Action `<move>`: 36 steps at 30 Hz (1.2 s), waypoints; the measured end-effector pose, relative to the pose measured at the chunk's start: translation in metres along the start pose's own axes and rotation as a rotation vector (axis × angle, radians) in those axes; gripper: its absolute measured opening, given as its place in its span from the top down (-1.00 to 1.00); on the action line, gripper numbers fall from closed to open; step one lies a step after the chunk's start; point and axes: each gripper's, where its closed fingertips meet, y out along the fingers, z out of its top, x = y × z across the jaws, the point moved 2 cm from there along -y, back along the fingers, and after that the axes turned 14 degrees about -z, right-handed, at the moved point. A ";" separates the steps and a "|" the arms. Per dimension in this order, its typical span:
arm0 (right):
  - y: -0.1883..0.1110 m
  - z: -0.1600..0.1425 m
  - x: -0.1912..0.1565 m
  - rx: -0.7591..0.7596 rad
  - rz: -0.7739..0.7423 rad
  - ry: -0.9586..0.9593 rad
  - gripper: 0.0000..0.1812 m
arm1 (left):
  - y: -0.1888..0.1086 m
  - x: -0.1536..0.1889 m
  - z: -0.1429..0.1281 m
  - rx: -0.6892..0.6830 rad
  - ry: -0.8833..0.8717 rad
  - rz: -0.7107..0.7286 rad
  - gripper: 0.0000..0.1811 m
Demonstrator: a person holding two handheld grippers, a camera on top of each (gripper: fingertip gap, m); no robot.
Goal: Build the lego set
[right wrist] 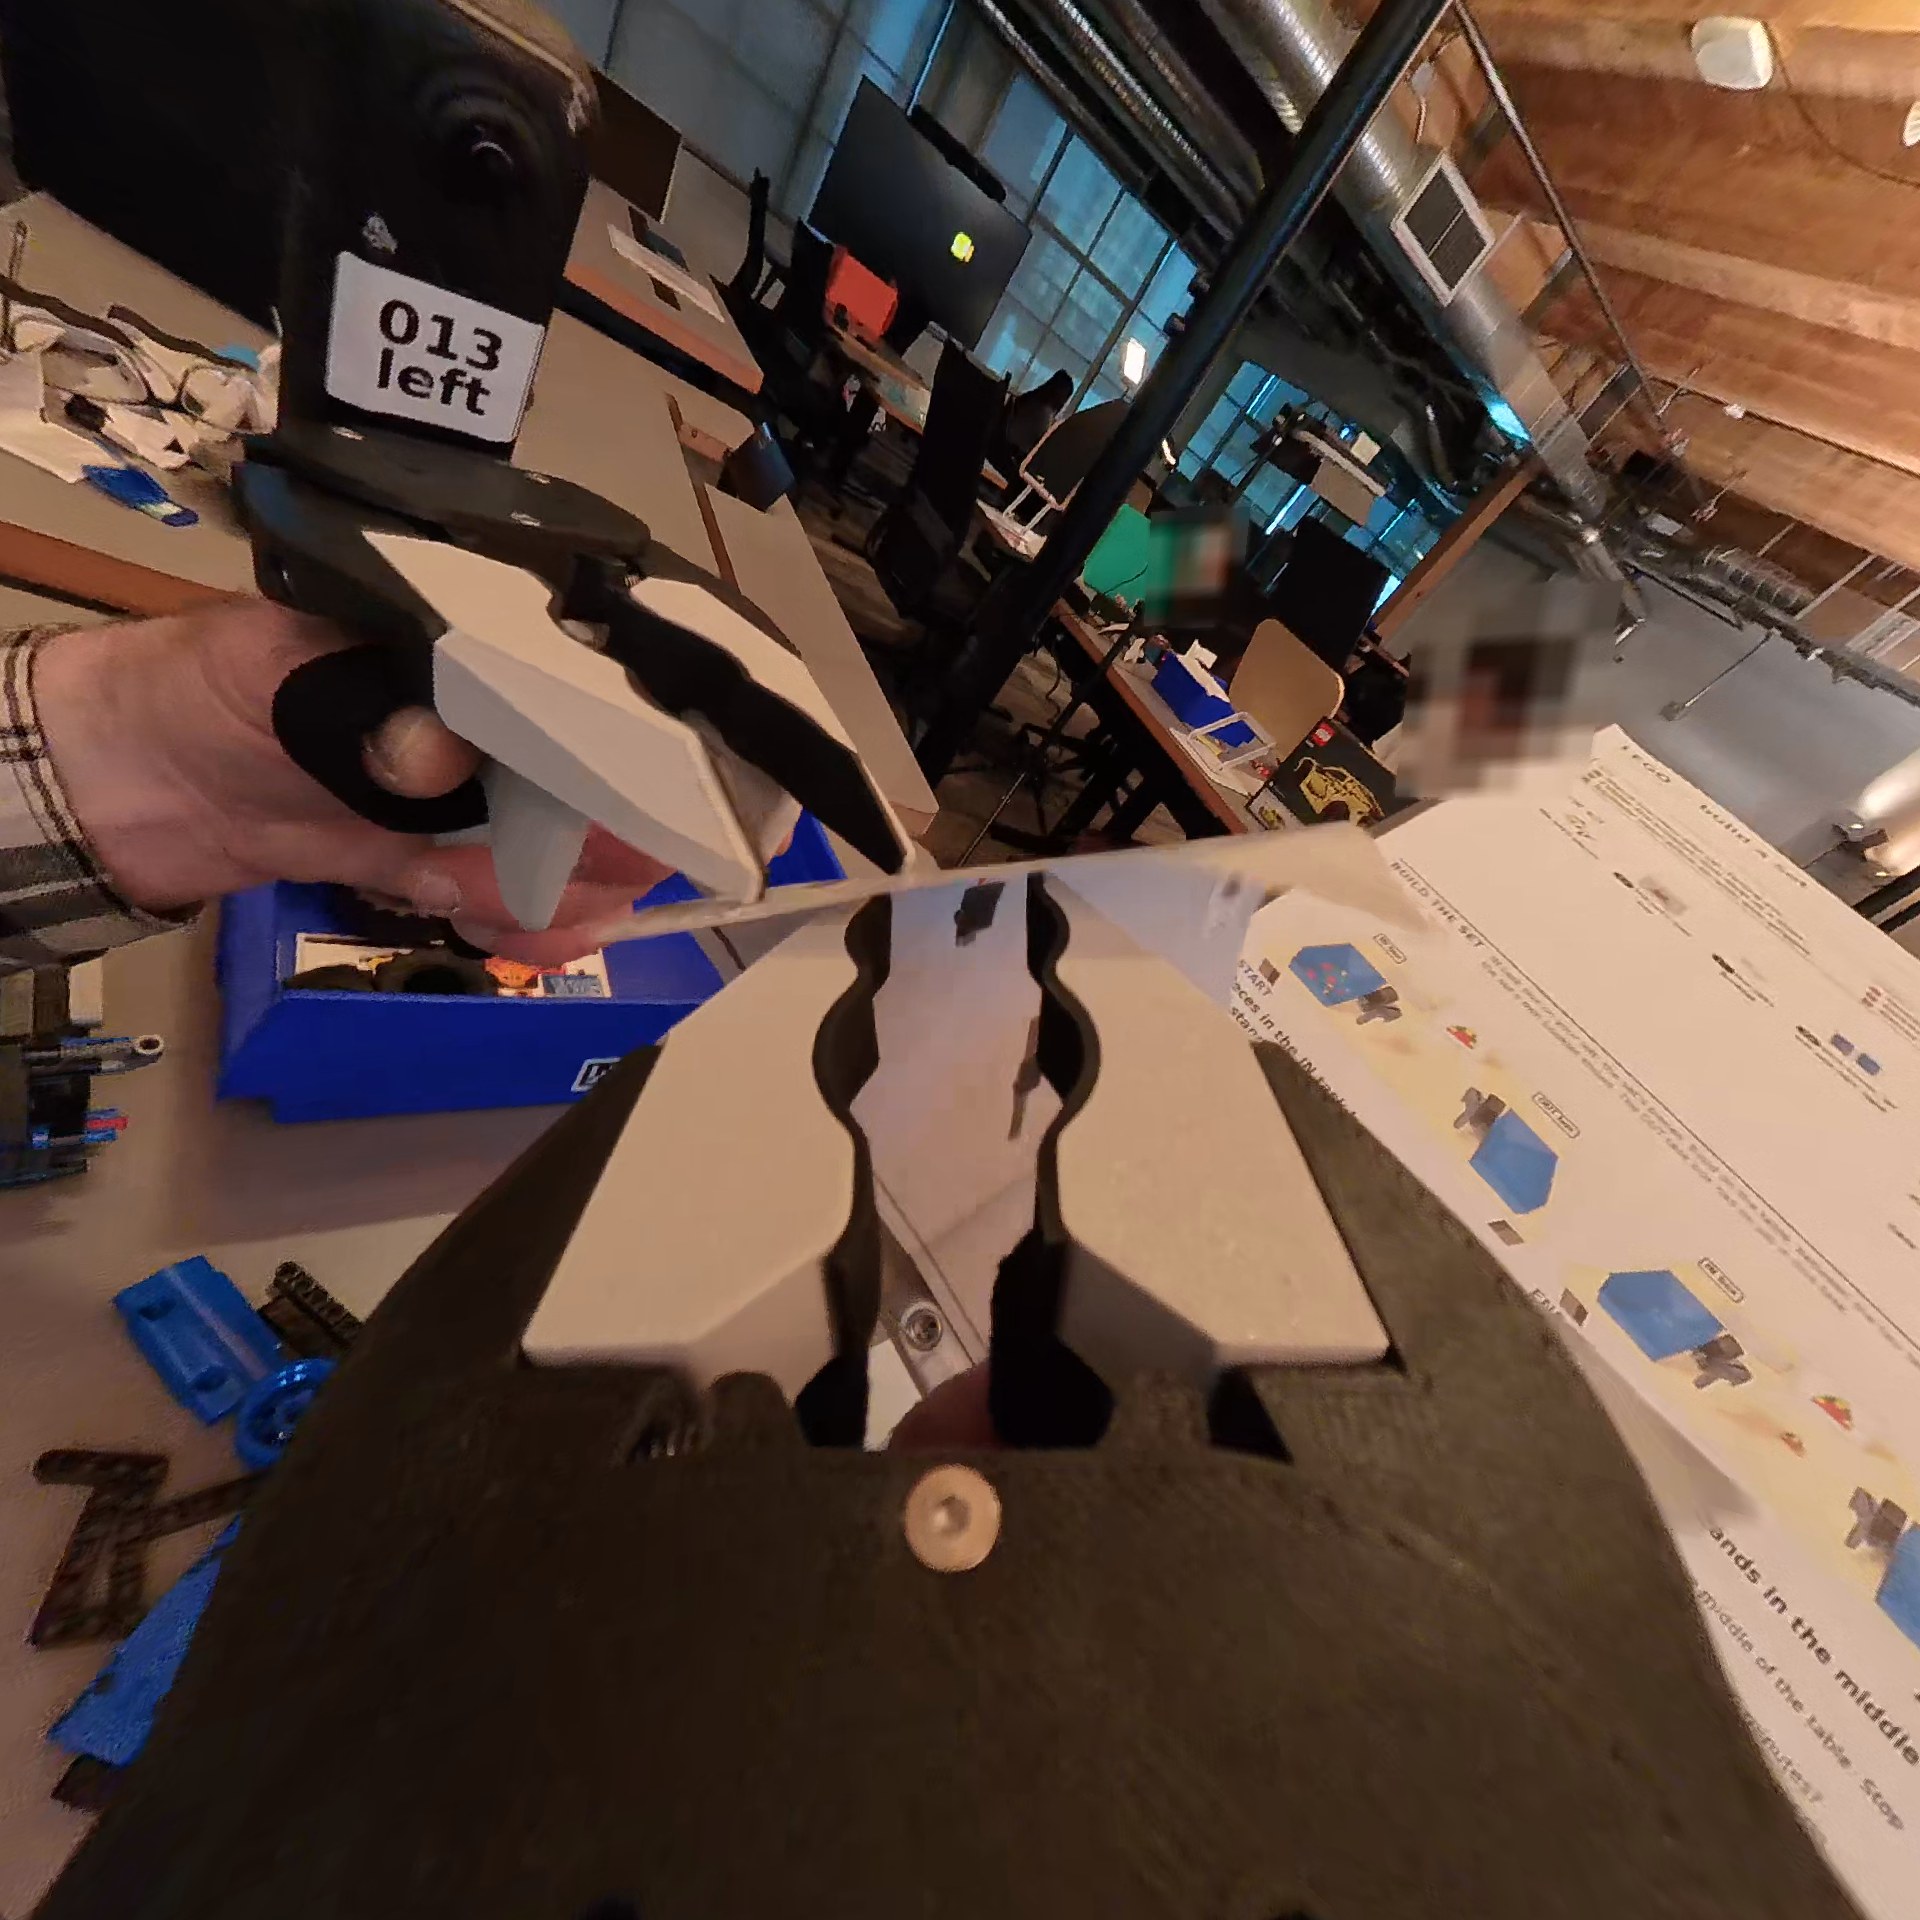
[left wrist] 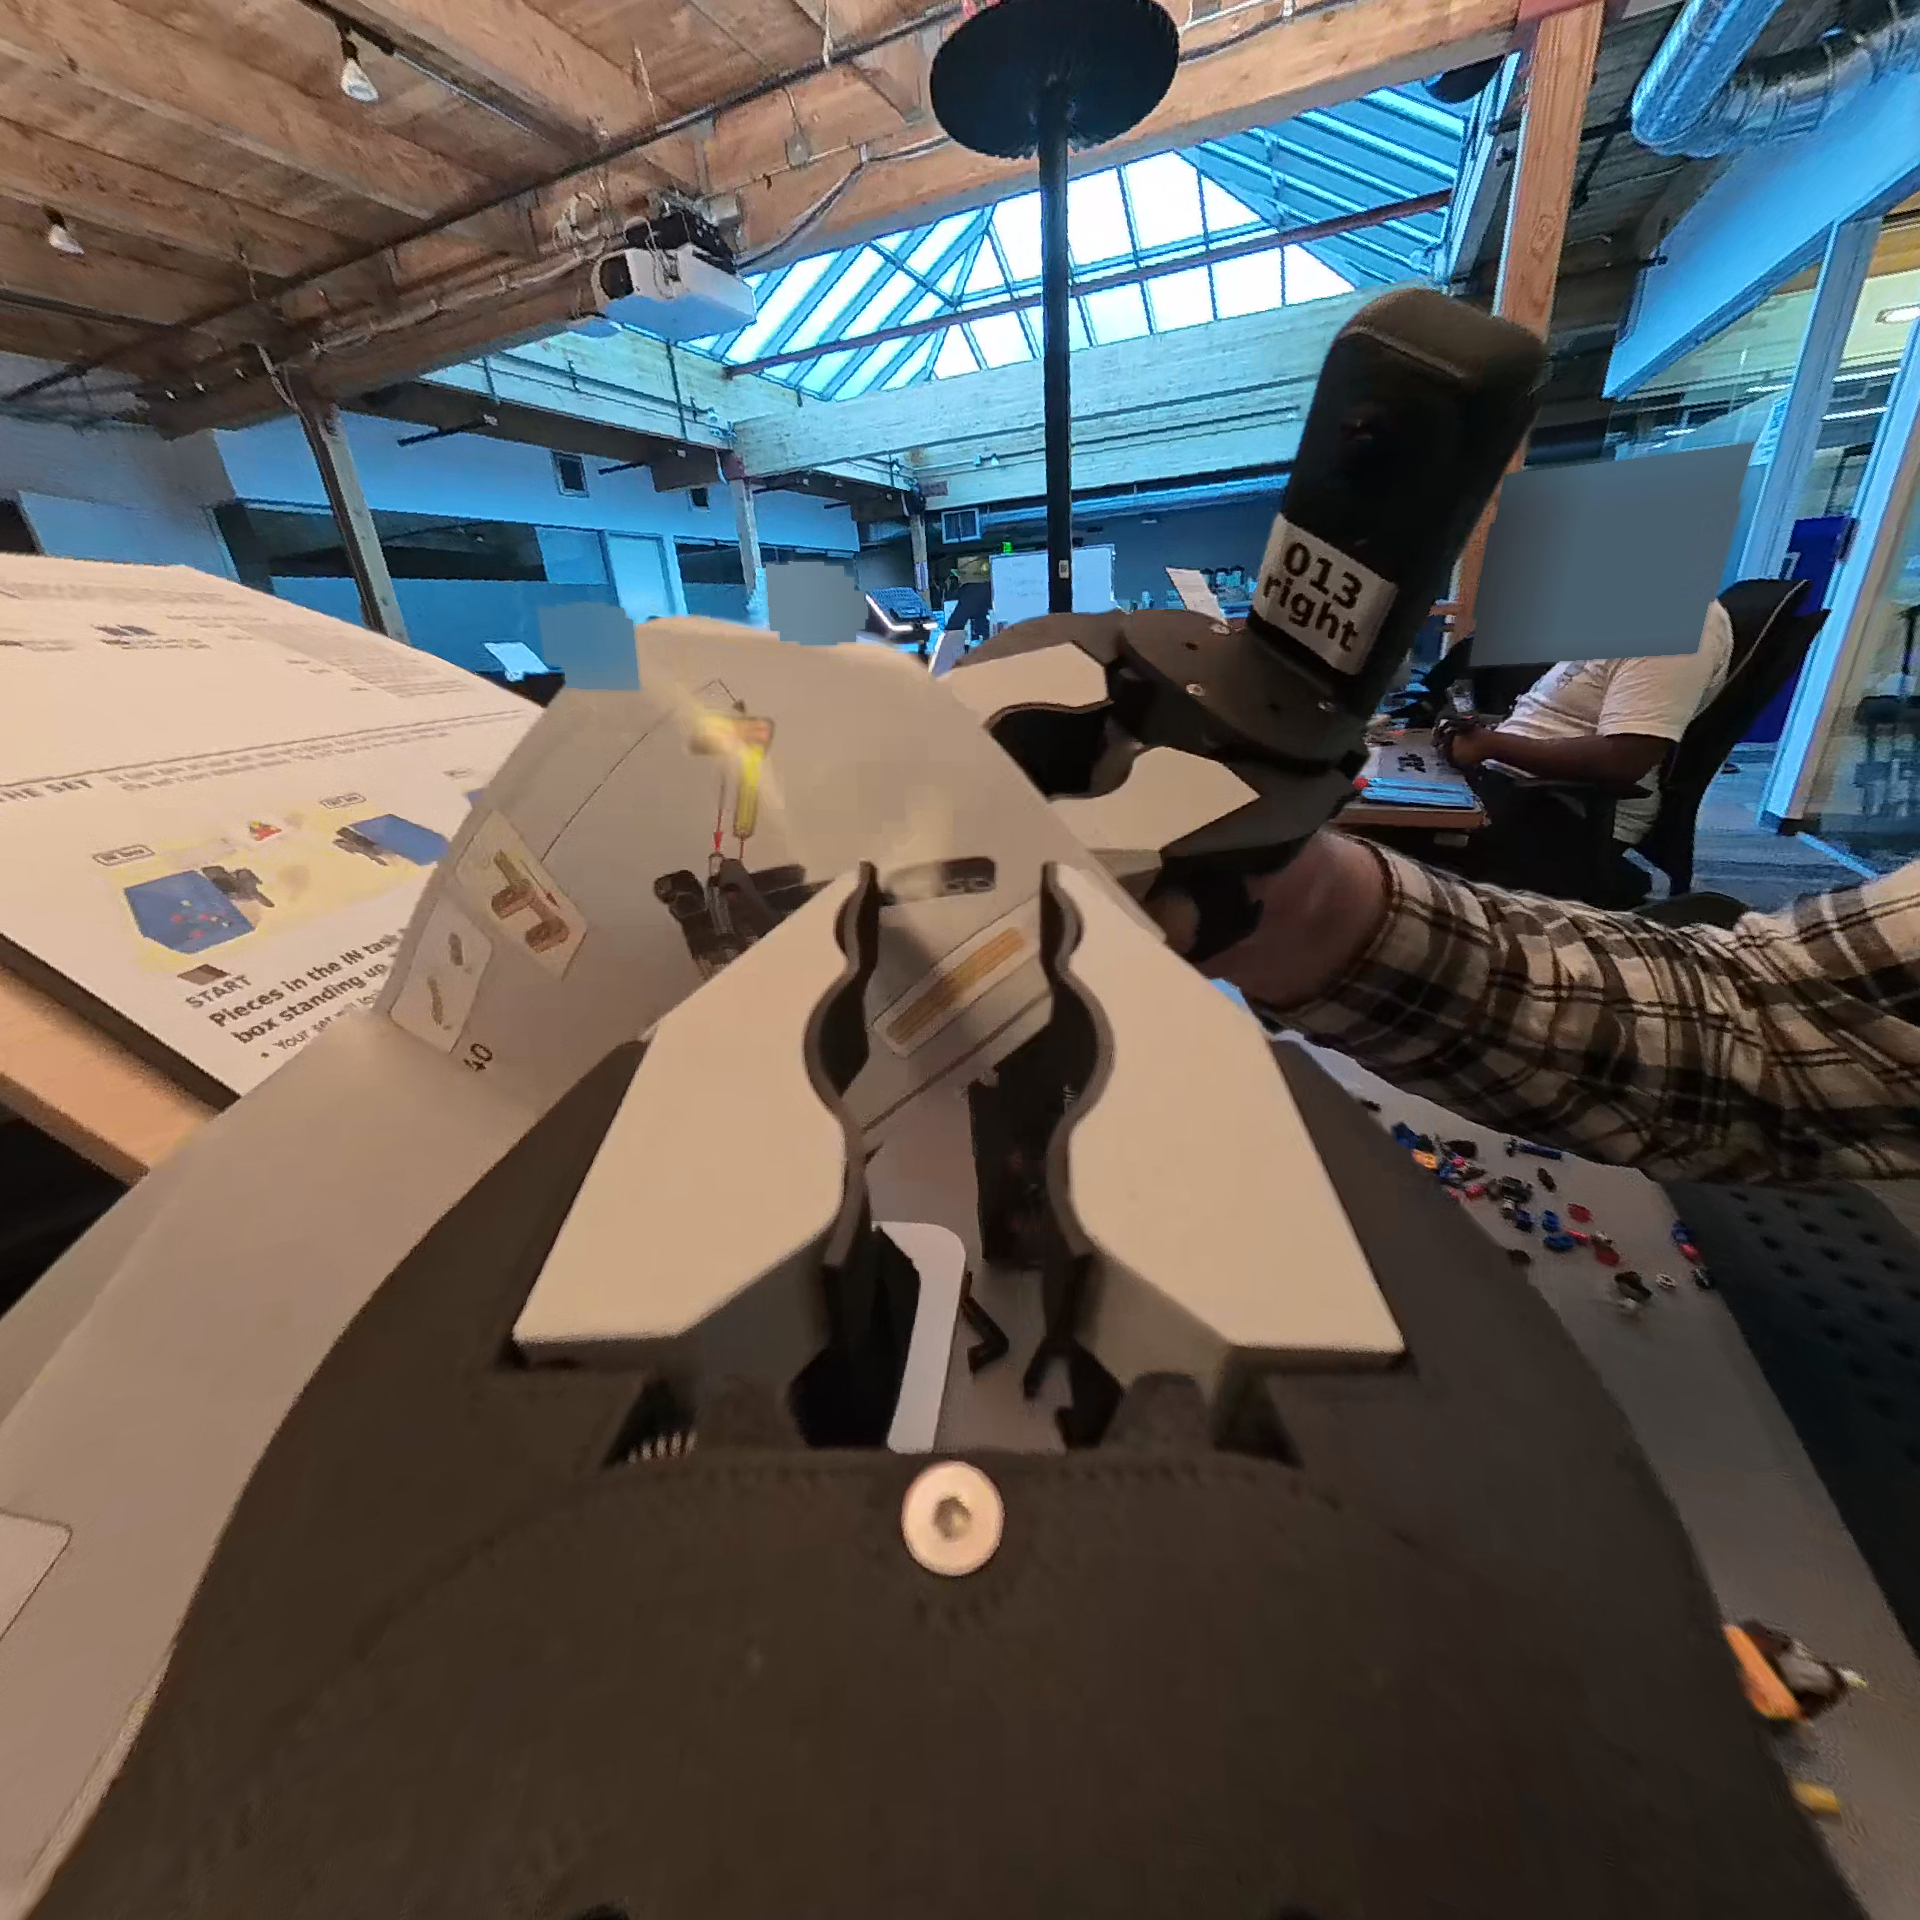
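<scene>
A glossy instruction booklet page (left wrist: 644,831) is lifted and curved in the air between both grippers. My left gripper (left wrist: 956,883) has a narrow gap between its fingers; the page shows through the gap, not pinched. In the right wrist view the left gripper (right wrist: 821,873) touches the page's edge (right wrist: 1143,862). My right gripper (right wrist: 961,894) also has a narrow gap and lies against the page. In the left wrist view the right gripper's fingers (left wrist: 1174,800) sit behind the page, tips hidden. Loose Lego pieces (left wrist: 1538,1195) lie on the table.
A blue bin (right wrist: 447,1039) with parts stands at the left, a partly built model (right wrist: 52,1091) beside it. Blue pieces (right wrist: 197,1340) and black pieces (right wrist: 94,1527) lie near. A printed sheet (right wrist: 1662,1039) covers the right. A black pole (left wrist: 1058,312) rises behind.
</scene>
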 end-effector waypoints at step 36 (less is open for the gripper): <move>0.013 -0.006 -0.023 -0.011 0.026 -0.128 0.90 | -0.026 -0.012 -0.004 -0.023 -0.160 0.027 0.99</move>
